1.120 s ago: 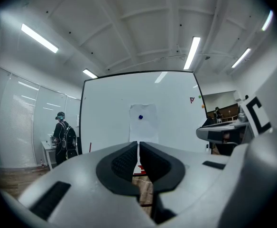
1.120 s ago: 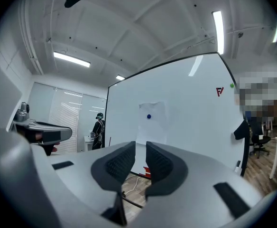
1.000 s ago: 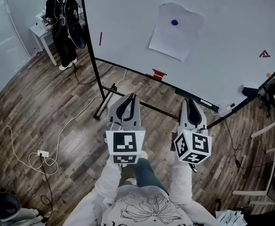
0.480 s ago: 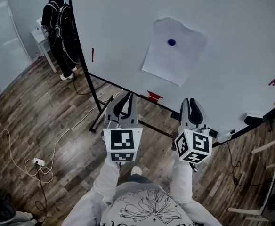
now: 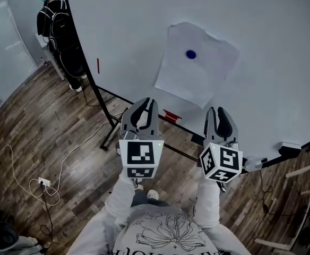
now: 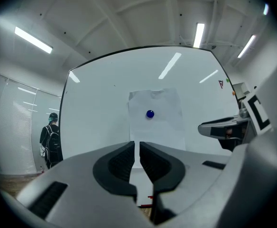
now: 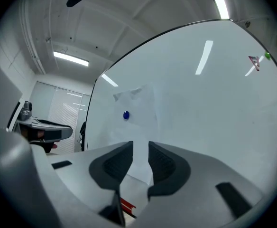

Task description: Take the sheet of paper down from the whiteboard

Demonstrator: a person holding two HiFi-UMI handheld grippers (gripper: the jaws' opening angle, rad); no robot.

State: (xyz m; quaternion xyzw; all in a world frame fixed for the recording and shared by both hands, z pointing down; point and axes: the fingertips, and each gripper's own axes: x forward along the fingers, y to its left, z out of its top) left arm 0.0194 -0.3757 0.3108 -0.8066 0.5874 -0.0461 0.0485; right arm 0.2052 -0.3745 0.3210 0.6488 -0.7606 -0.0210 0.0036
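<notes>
A white sheet of paper (image 5: 195,70) hangs on the whiteboard (image 5: 261,41), pinned near its top by a round blue magnet (image 5: 190,54). Both grippers are held level, short of the board and below the sheet. My left gripper (image 5: 144,106) is shut and empty; in the left gripper view the paper (image 6: 156,125) and magnet (image 6: 150,113) lie straight beyond its jaws (image 6: 137,148). My right gripper (image 5: 218,113) is opening, with nothing between its jaws (image 7: 140,148). In the right gripper view the paper (image 7: 139,127) and magnet (image 7: 126,115) sit ahead, slightly left.
A person with a backpack (image 5: 59,31) stands at the board's left end. The board's black stand leg (image 5: 104,102) reaches the wooden floor. A red object (image 5: 172,116) and an eraser (image 5: 292,149) lie on the board's tray. A cable and power strip (image 5: 43,183) lie left.
Both grippers have moved closer to the whiteboard with the person carrying them. The sheet now looks larger and sits just above the gripper tips.
</notes>
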